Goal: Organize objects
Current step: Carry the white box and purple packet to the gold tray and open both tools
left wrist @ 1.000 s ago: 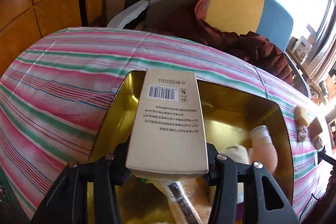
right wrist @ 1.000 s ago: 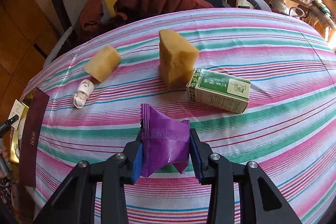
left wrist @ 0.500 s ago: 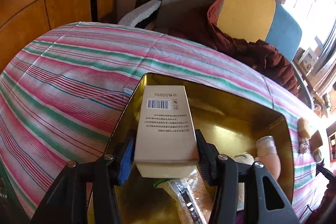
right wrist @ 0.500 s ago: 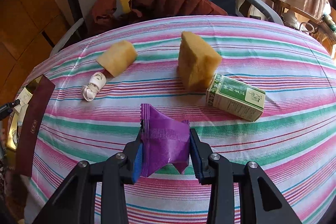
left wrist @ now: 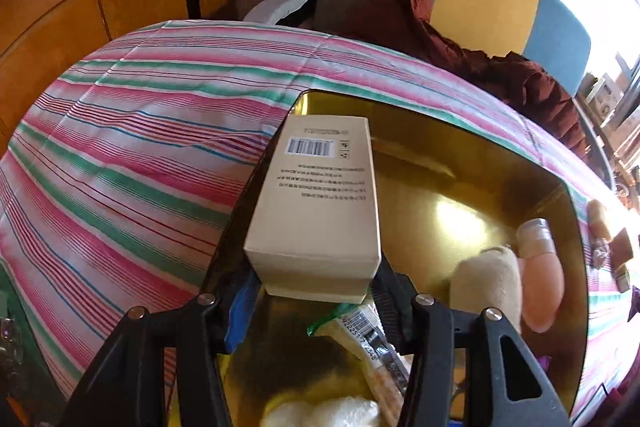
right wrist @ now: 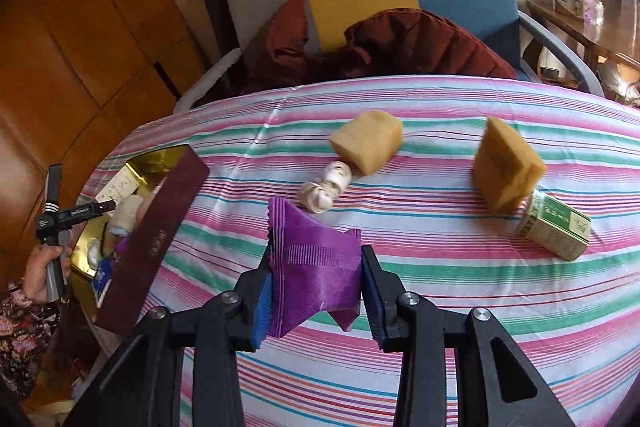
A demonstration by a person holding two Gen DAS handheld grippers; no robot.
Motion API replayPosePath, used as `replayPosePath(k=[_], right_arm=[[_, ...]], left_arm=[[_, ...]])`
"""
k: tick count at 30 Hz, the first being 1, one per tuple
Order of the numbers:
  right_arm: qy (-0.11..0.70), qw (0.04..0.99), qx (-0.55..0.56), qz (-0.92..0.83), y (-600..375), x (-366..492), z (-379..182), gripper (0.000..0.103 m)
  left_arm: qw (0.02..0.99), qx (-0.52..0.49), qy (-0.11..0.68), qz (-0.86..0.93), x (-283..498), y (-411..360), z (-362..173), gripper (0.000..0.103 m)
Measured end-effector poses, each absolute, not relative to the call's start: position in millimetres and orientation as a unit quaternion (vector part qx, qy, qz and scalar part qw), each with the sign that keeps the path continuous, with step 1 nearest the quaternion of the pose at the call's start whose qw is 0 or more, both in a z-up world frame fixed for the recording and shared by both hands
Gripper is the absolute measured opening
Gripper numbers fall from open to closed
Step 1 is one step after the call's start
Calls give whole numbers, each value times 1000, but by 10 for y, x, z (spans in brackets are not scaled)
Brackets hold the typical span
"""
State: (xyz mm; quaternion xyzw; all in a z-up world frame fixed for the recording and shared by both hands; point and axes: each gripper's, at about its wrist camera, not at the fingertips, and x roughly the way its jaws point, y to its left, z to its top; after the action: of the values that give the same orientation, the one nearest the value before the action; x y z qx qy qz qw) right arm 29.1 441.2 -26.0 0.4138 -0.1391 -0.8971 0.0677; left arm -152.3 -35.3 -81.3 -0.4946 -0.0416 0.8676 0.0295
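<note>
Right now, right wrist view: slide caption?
Right gripper holds a purple packet above the striped cloth; two sponges, a cord and a green carton lie beyond.

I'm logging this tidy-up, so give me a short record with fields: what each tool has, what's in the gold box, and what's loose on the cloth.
left tool: beige carton between its fingers, inside the gold box
right tool: shut on purple packet
in box: plush toy, pink bottle, snack packet
on cloth: two sponges, green carton, white coiled cable
</note>
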Motion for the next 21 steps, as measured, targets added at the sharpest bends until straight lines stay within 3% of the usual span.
replayPosePath(k=[3,7,10,13,18,21], right_arm=[[-138,97,409,-897,4138,248,-159,39],[-129,139,410,-892,3698,171,-57,39],[-117,165,420,-885,3345,111,-43,39],[-97,187,426,-880,2979,70,-31,39],[-69,215,427,-876,2456,-14,12,39],[-56,226,434,-870,2160,-146,16,39]], left_arm=[[11,-493,-34,869,-1424,-352,-808,53],[55,-466,-110,876,-1238,-427,-729,53],[34,-471,-79,878,-1267,-385,-769,53],[28,-495,-106,862,-1375,-480,-848,53],[51,-444,-161,880,-1288,-620,-613,53],[30,-416,-156,895,-1138,-669,-487,53]])
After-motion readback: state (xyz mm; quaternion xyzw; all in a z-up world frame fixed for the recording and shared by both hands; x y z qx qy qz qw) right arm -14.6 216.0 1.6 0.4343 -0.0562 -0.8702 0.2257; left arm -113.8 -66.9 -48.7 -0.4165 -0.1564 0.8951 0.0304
